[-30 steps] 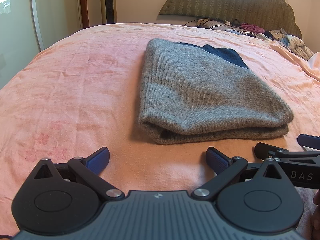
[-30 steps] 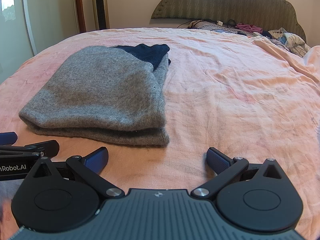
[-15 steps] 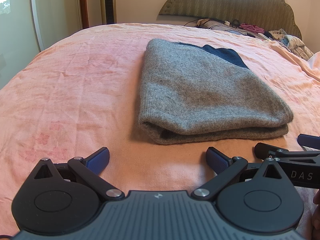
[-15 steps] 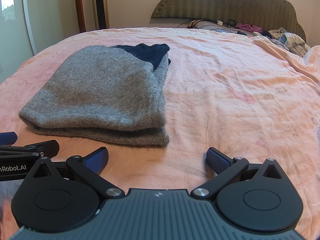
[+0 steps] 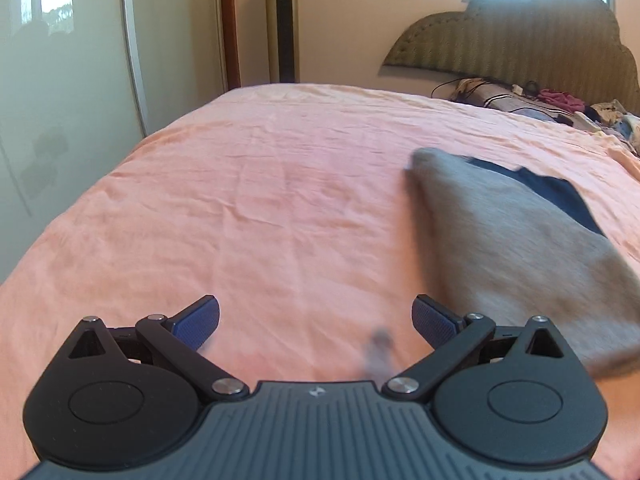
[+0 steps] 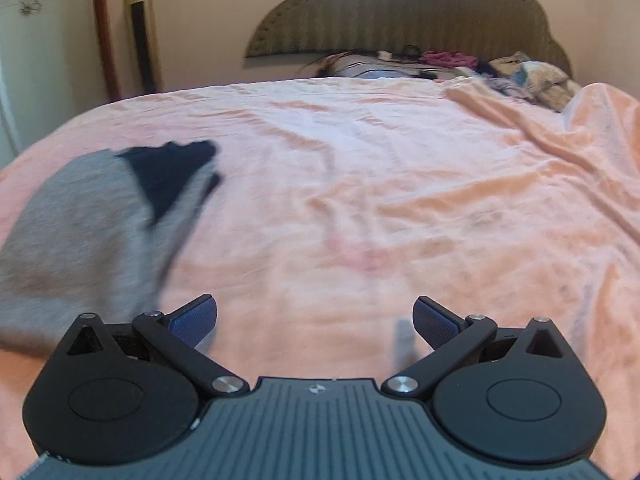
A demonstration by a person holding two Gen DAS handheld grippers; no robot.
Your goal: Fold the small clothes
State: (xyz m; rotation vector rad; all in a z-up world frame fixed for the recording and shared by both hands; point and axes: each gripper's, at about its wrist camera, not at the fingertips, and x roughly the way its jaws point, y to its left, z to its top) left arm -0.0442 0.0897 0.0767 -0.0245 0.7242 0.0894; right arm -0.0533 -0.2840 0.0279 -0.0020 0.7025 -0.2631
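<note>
A folded grey knit garment (image 5: 520, 248) with a dark navy part (image 5: 556, 196) lies on the pink bedsheet (image 5: 280, 208). In the left wrist view it sits at the right, blurred. In the right wrist view the garment (image 6: 88, 224) sits at the left. My left gripper (image 5: 316, 318) is open and empty, over bare sheet to the left of the garment. My right gripper (image 6: 314, 318) is open and empty, over bare sheet to the right of the garment. Neither gripper touches the cloth.
A padded headboard (image 6: 400, 12) stands at the far end, with a pile of mixed clothes (image 6: 460, 64) below it. A tower fan (image 5: 282, 28) and a sliding wardrobe door (image 5: 60, 80) stand at the left. The sheet bunches up at the right (image 6: 592, 152).
Both grippers have lifted and swung apart: the left one to the left, the right one to the right. The garment has shifted to the side of each view. Both stay open.
</note>
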